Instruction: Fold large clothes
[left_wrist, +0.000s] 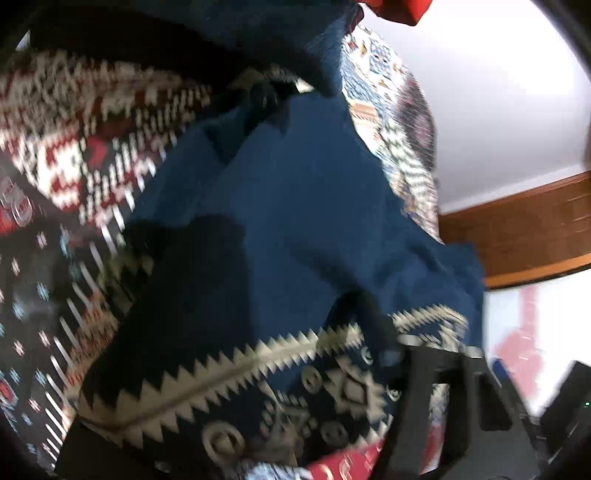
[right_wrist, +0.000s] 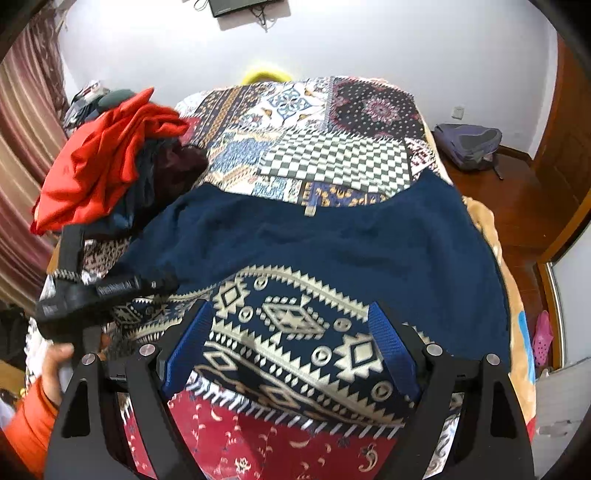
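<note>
A large navy garment (right_wrist: 332, 236) with a cream geometric band lies spread across the bed. My right gripper (right_wrist: 291, 343) hangs open just above that patterned band, its blue pads (right_wrist: 388, 339) apart with nothing pinched between them. At the garment's left edge is my left gripper (right_wrist: 110, 266), held by a hand in an orange sleeve. In the blurred left wrist view the navy garment (left_wrist: 295, 192) fills the picture. The left gripper (left_wrist: 280, 295) has its dark fingers (left_wrist: 436, 398) standing apart, with cloth lying between them.
A heap of clothes topped by a red-orange piece (right_wrist: 103, 158) sits at the bed's back left. The patchwork bedspread (right_wrist: 332, 155) runs on to the far wall. A grey backpack (right_wrist: 469, 144) lies on the wooden floor at right, near a wooden door (right_wrist: 565, 166). Striped curtains (right_wrist: 22, 147) hang at left.
</note>
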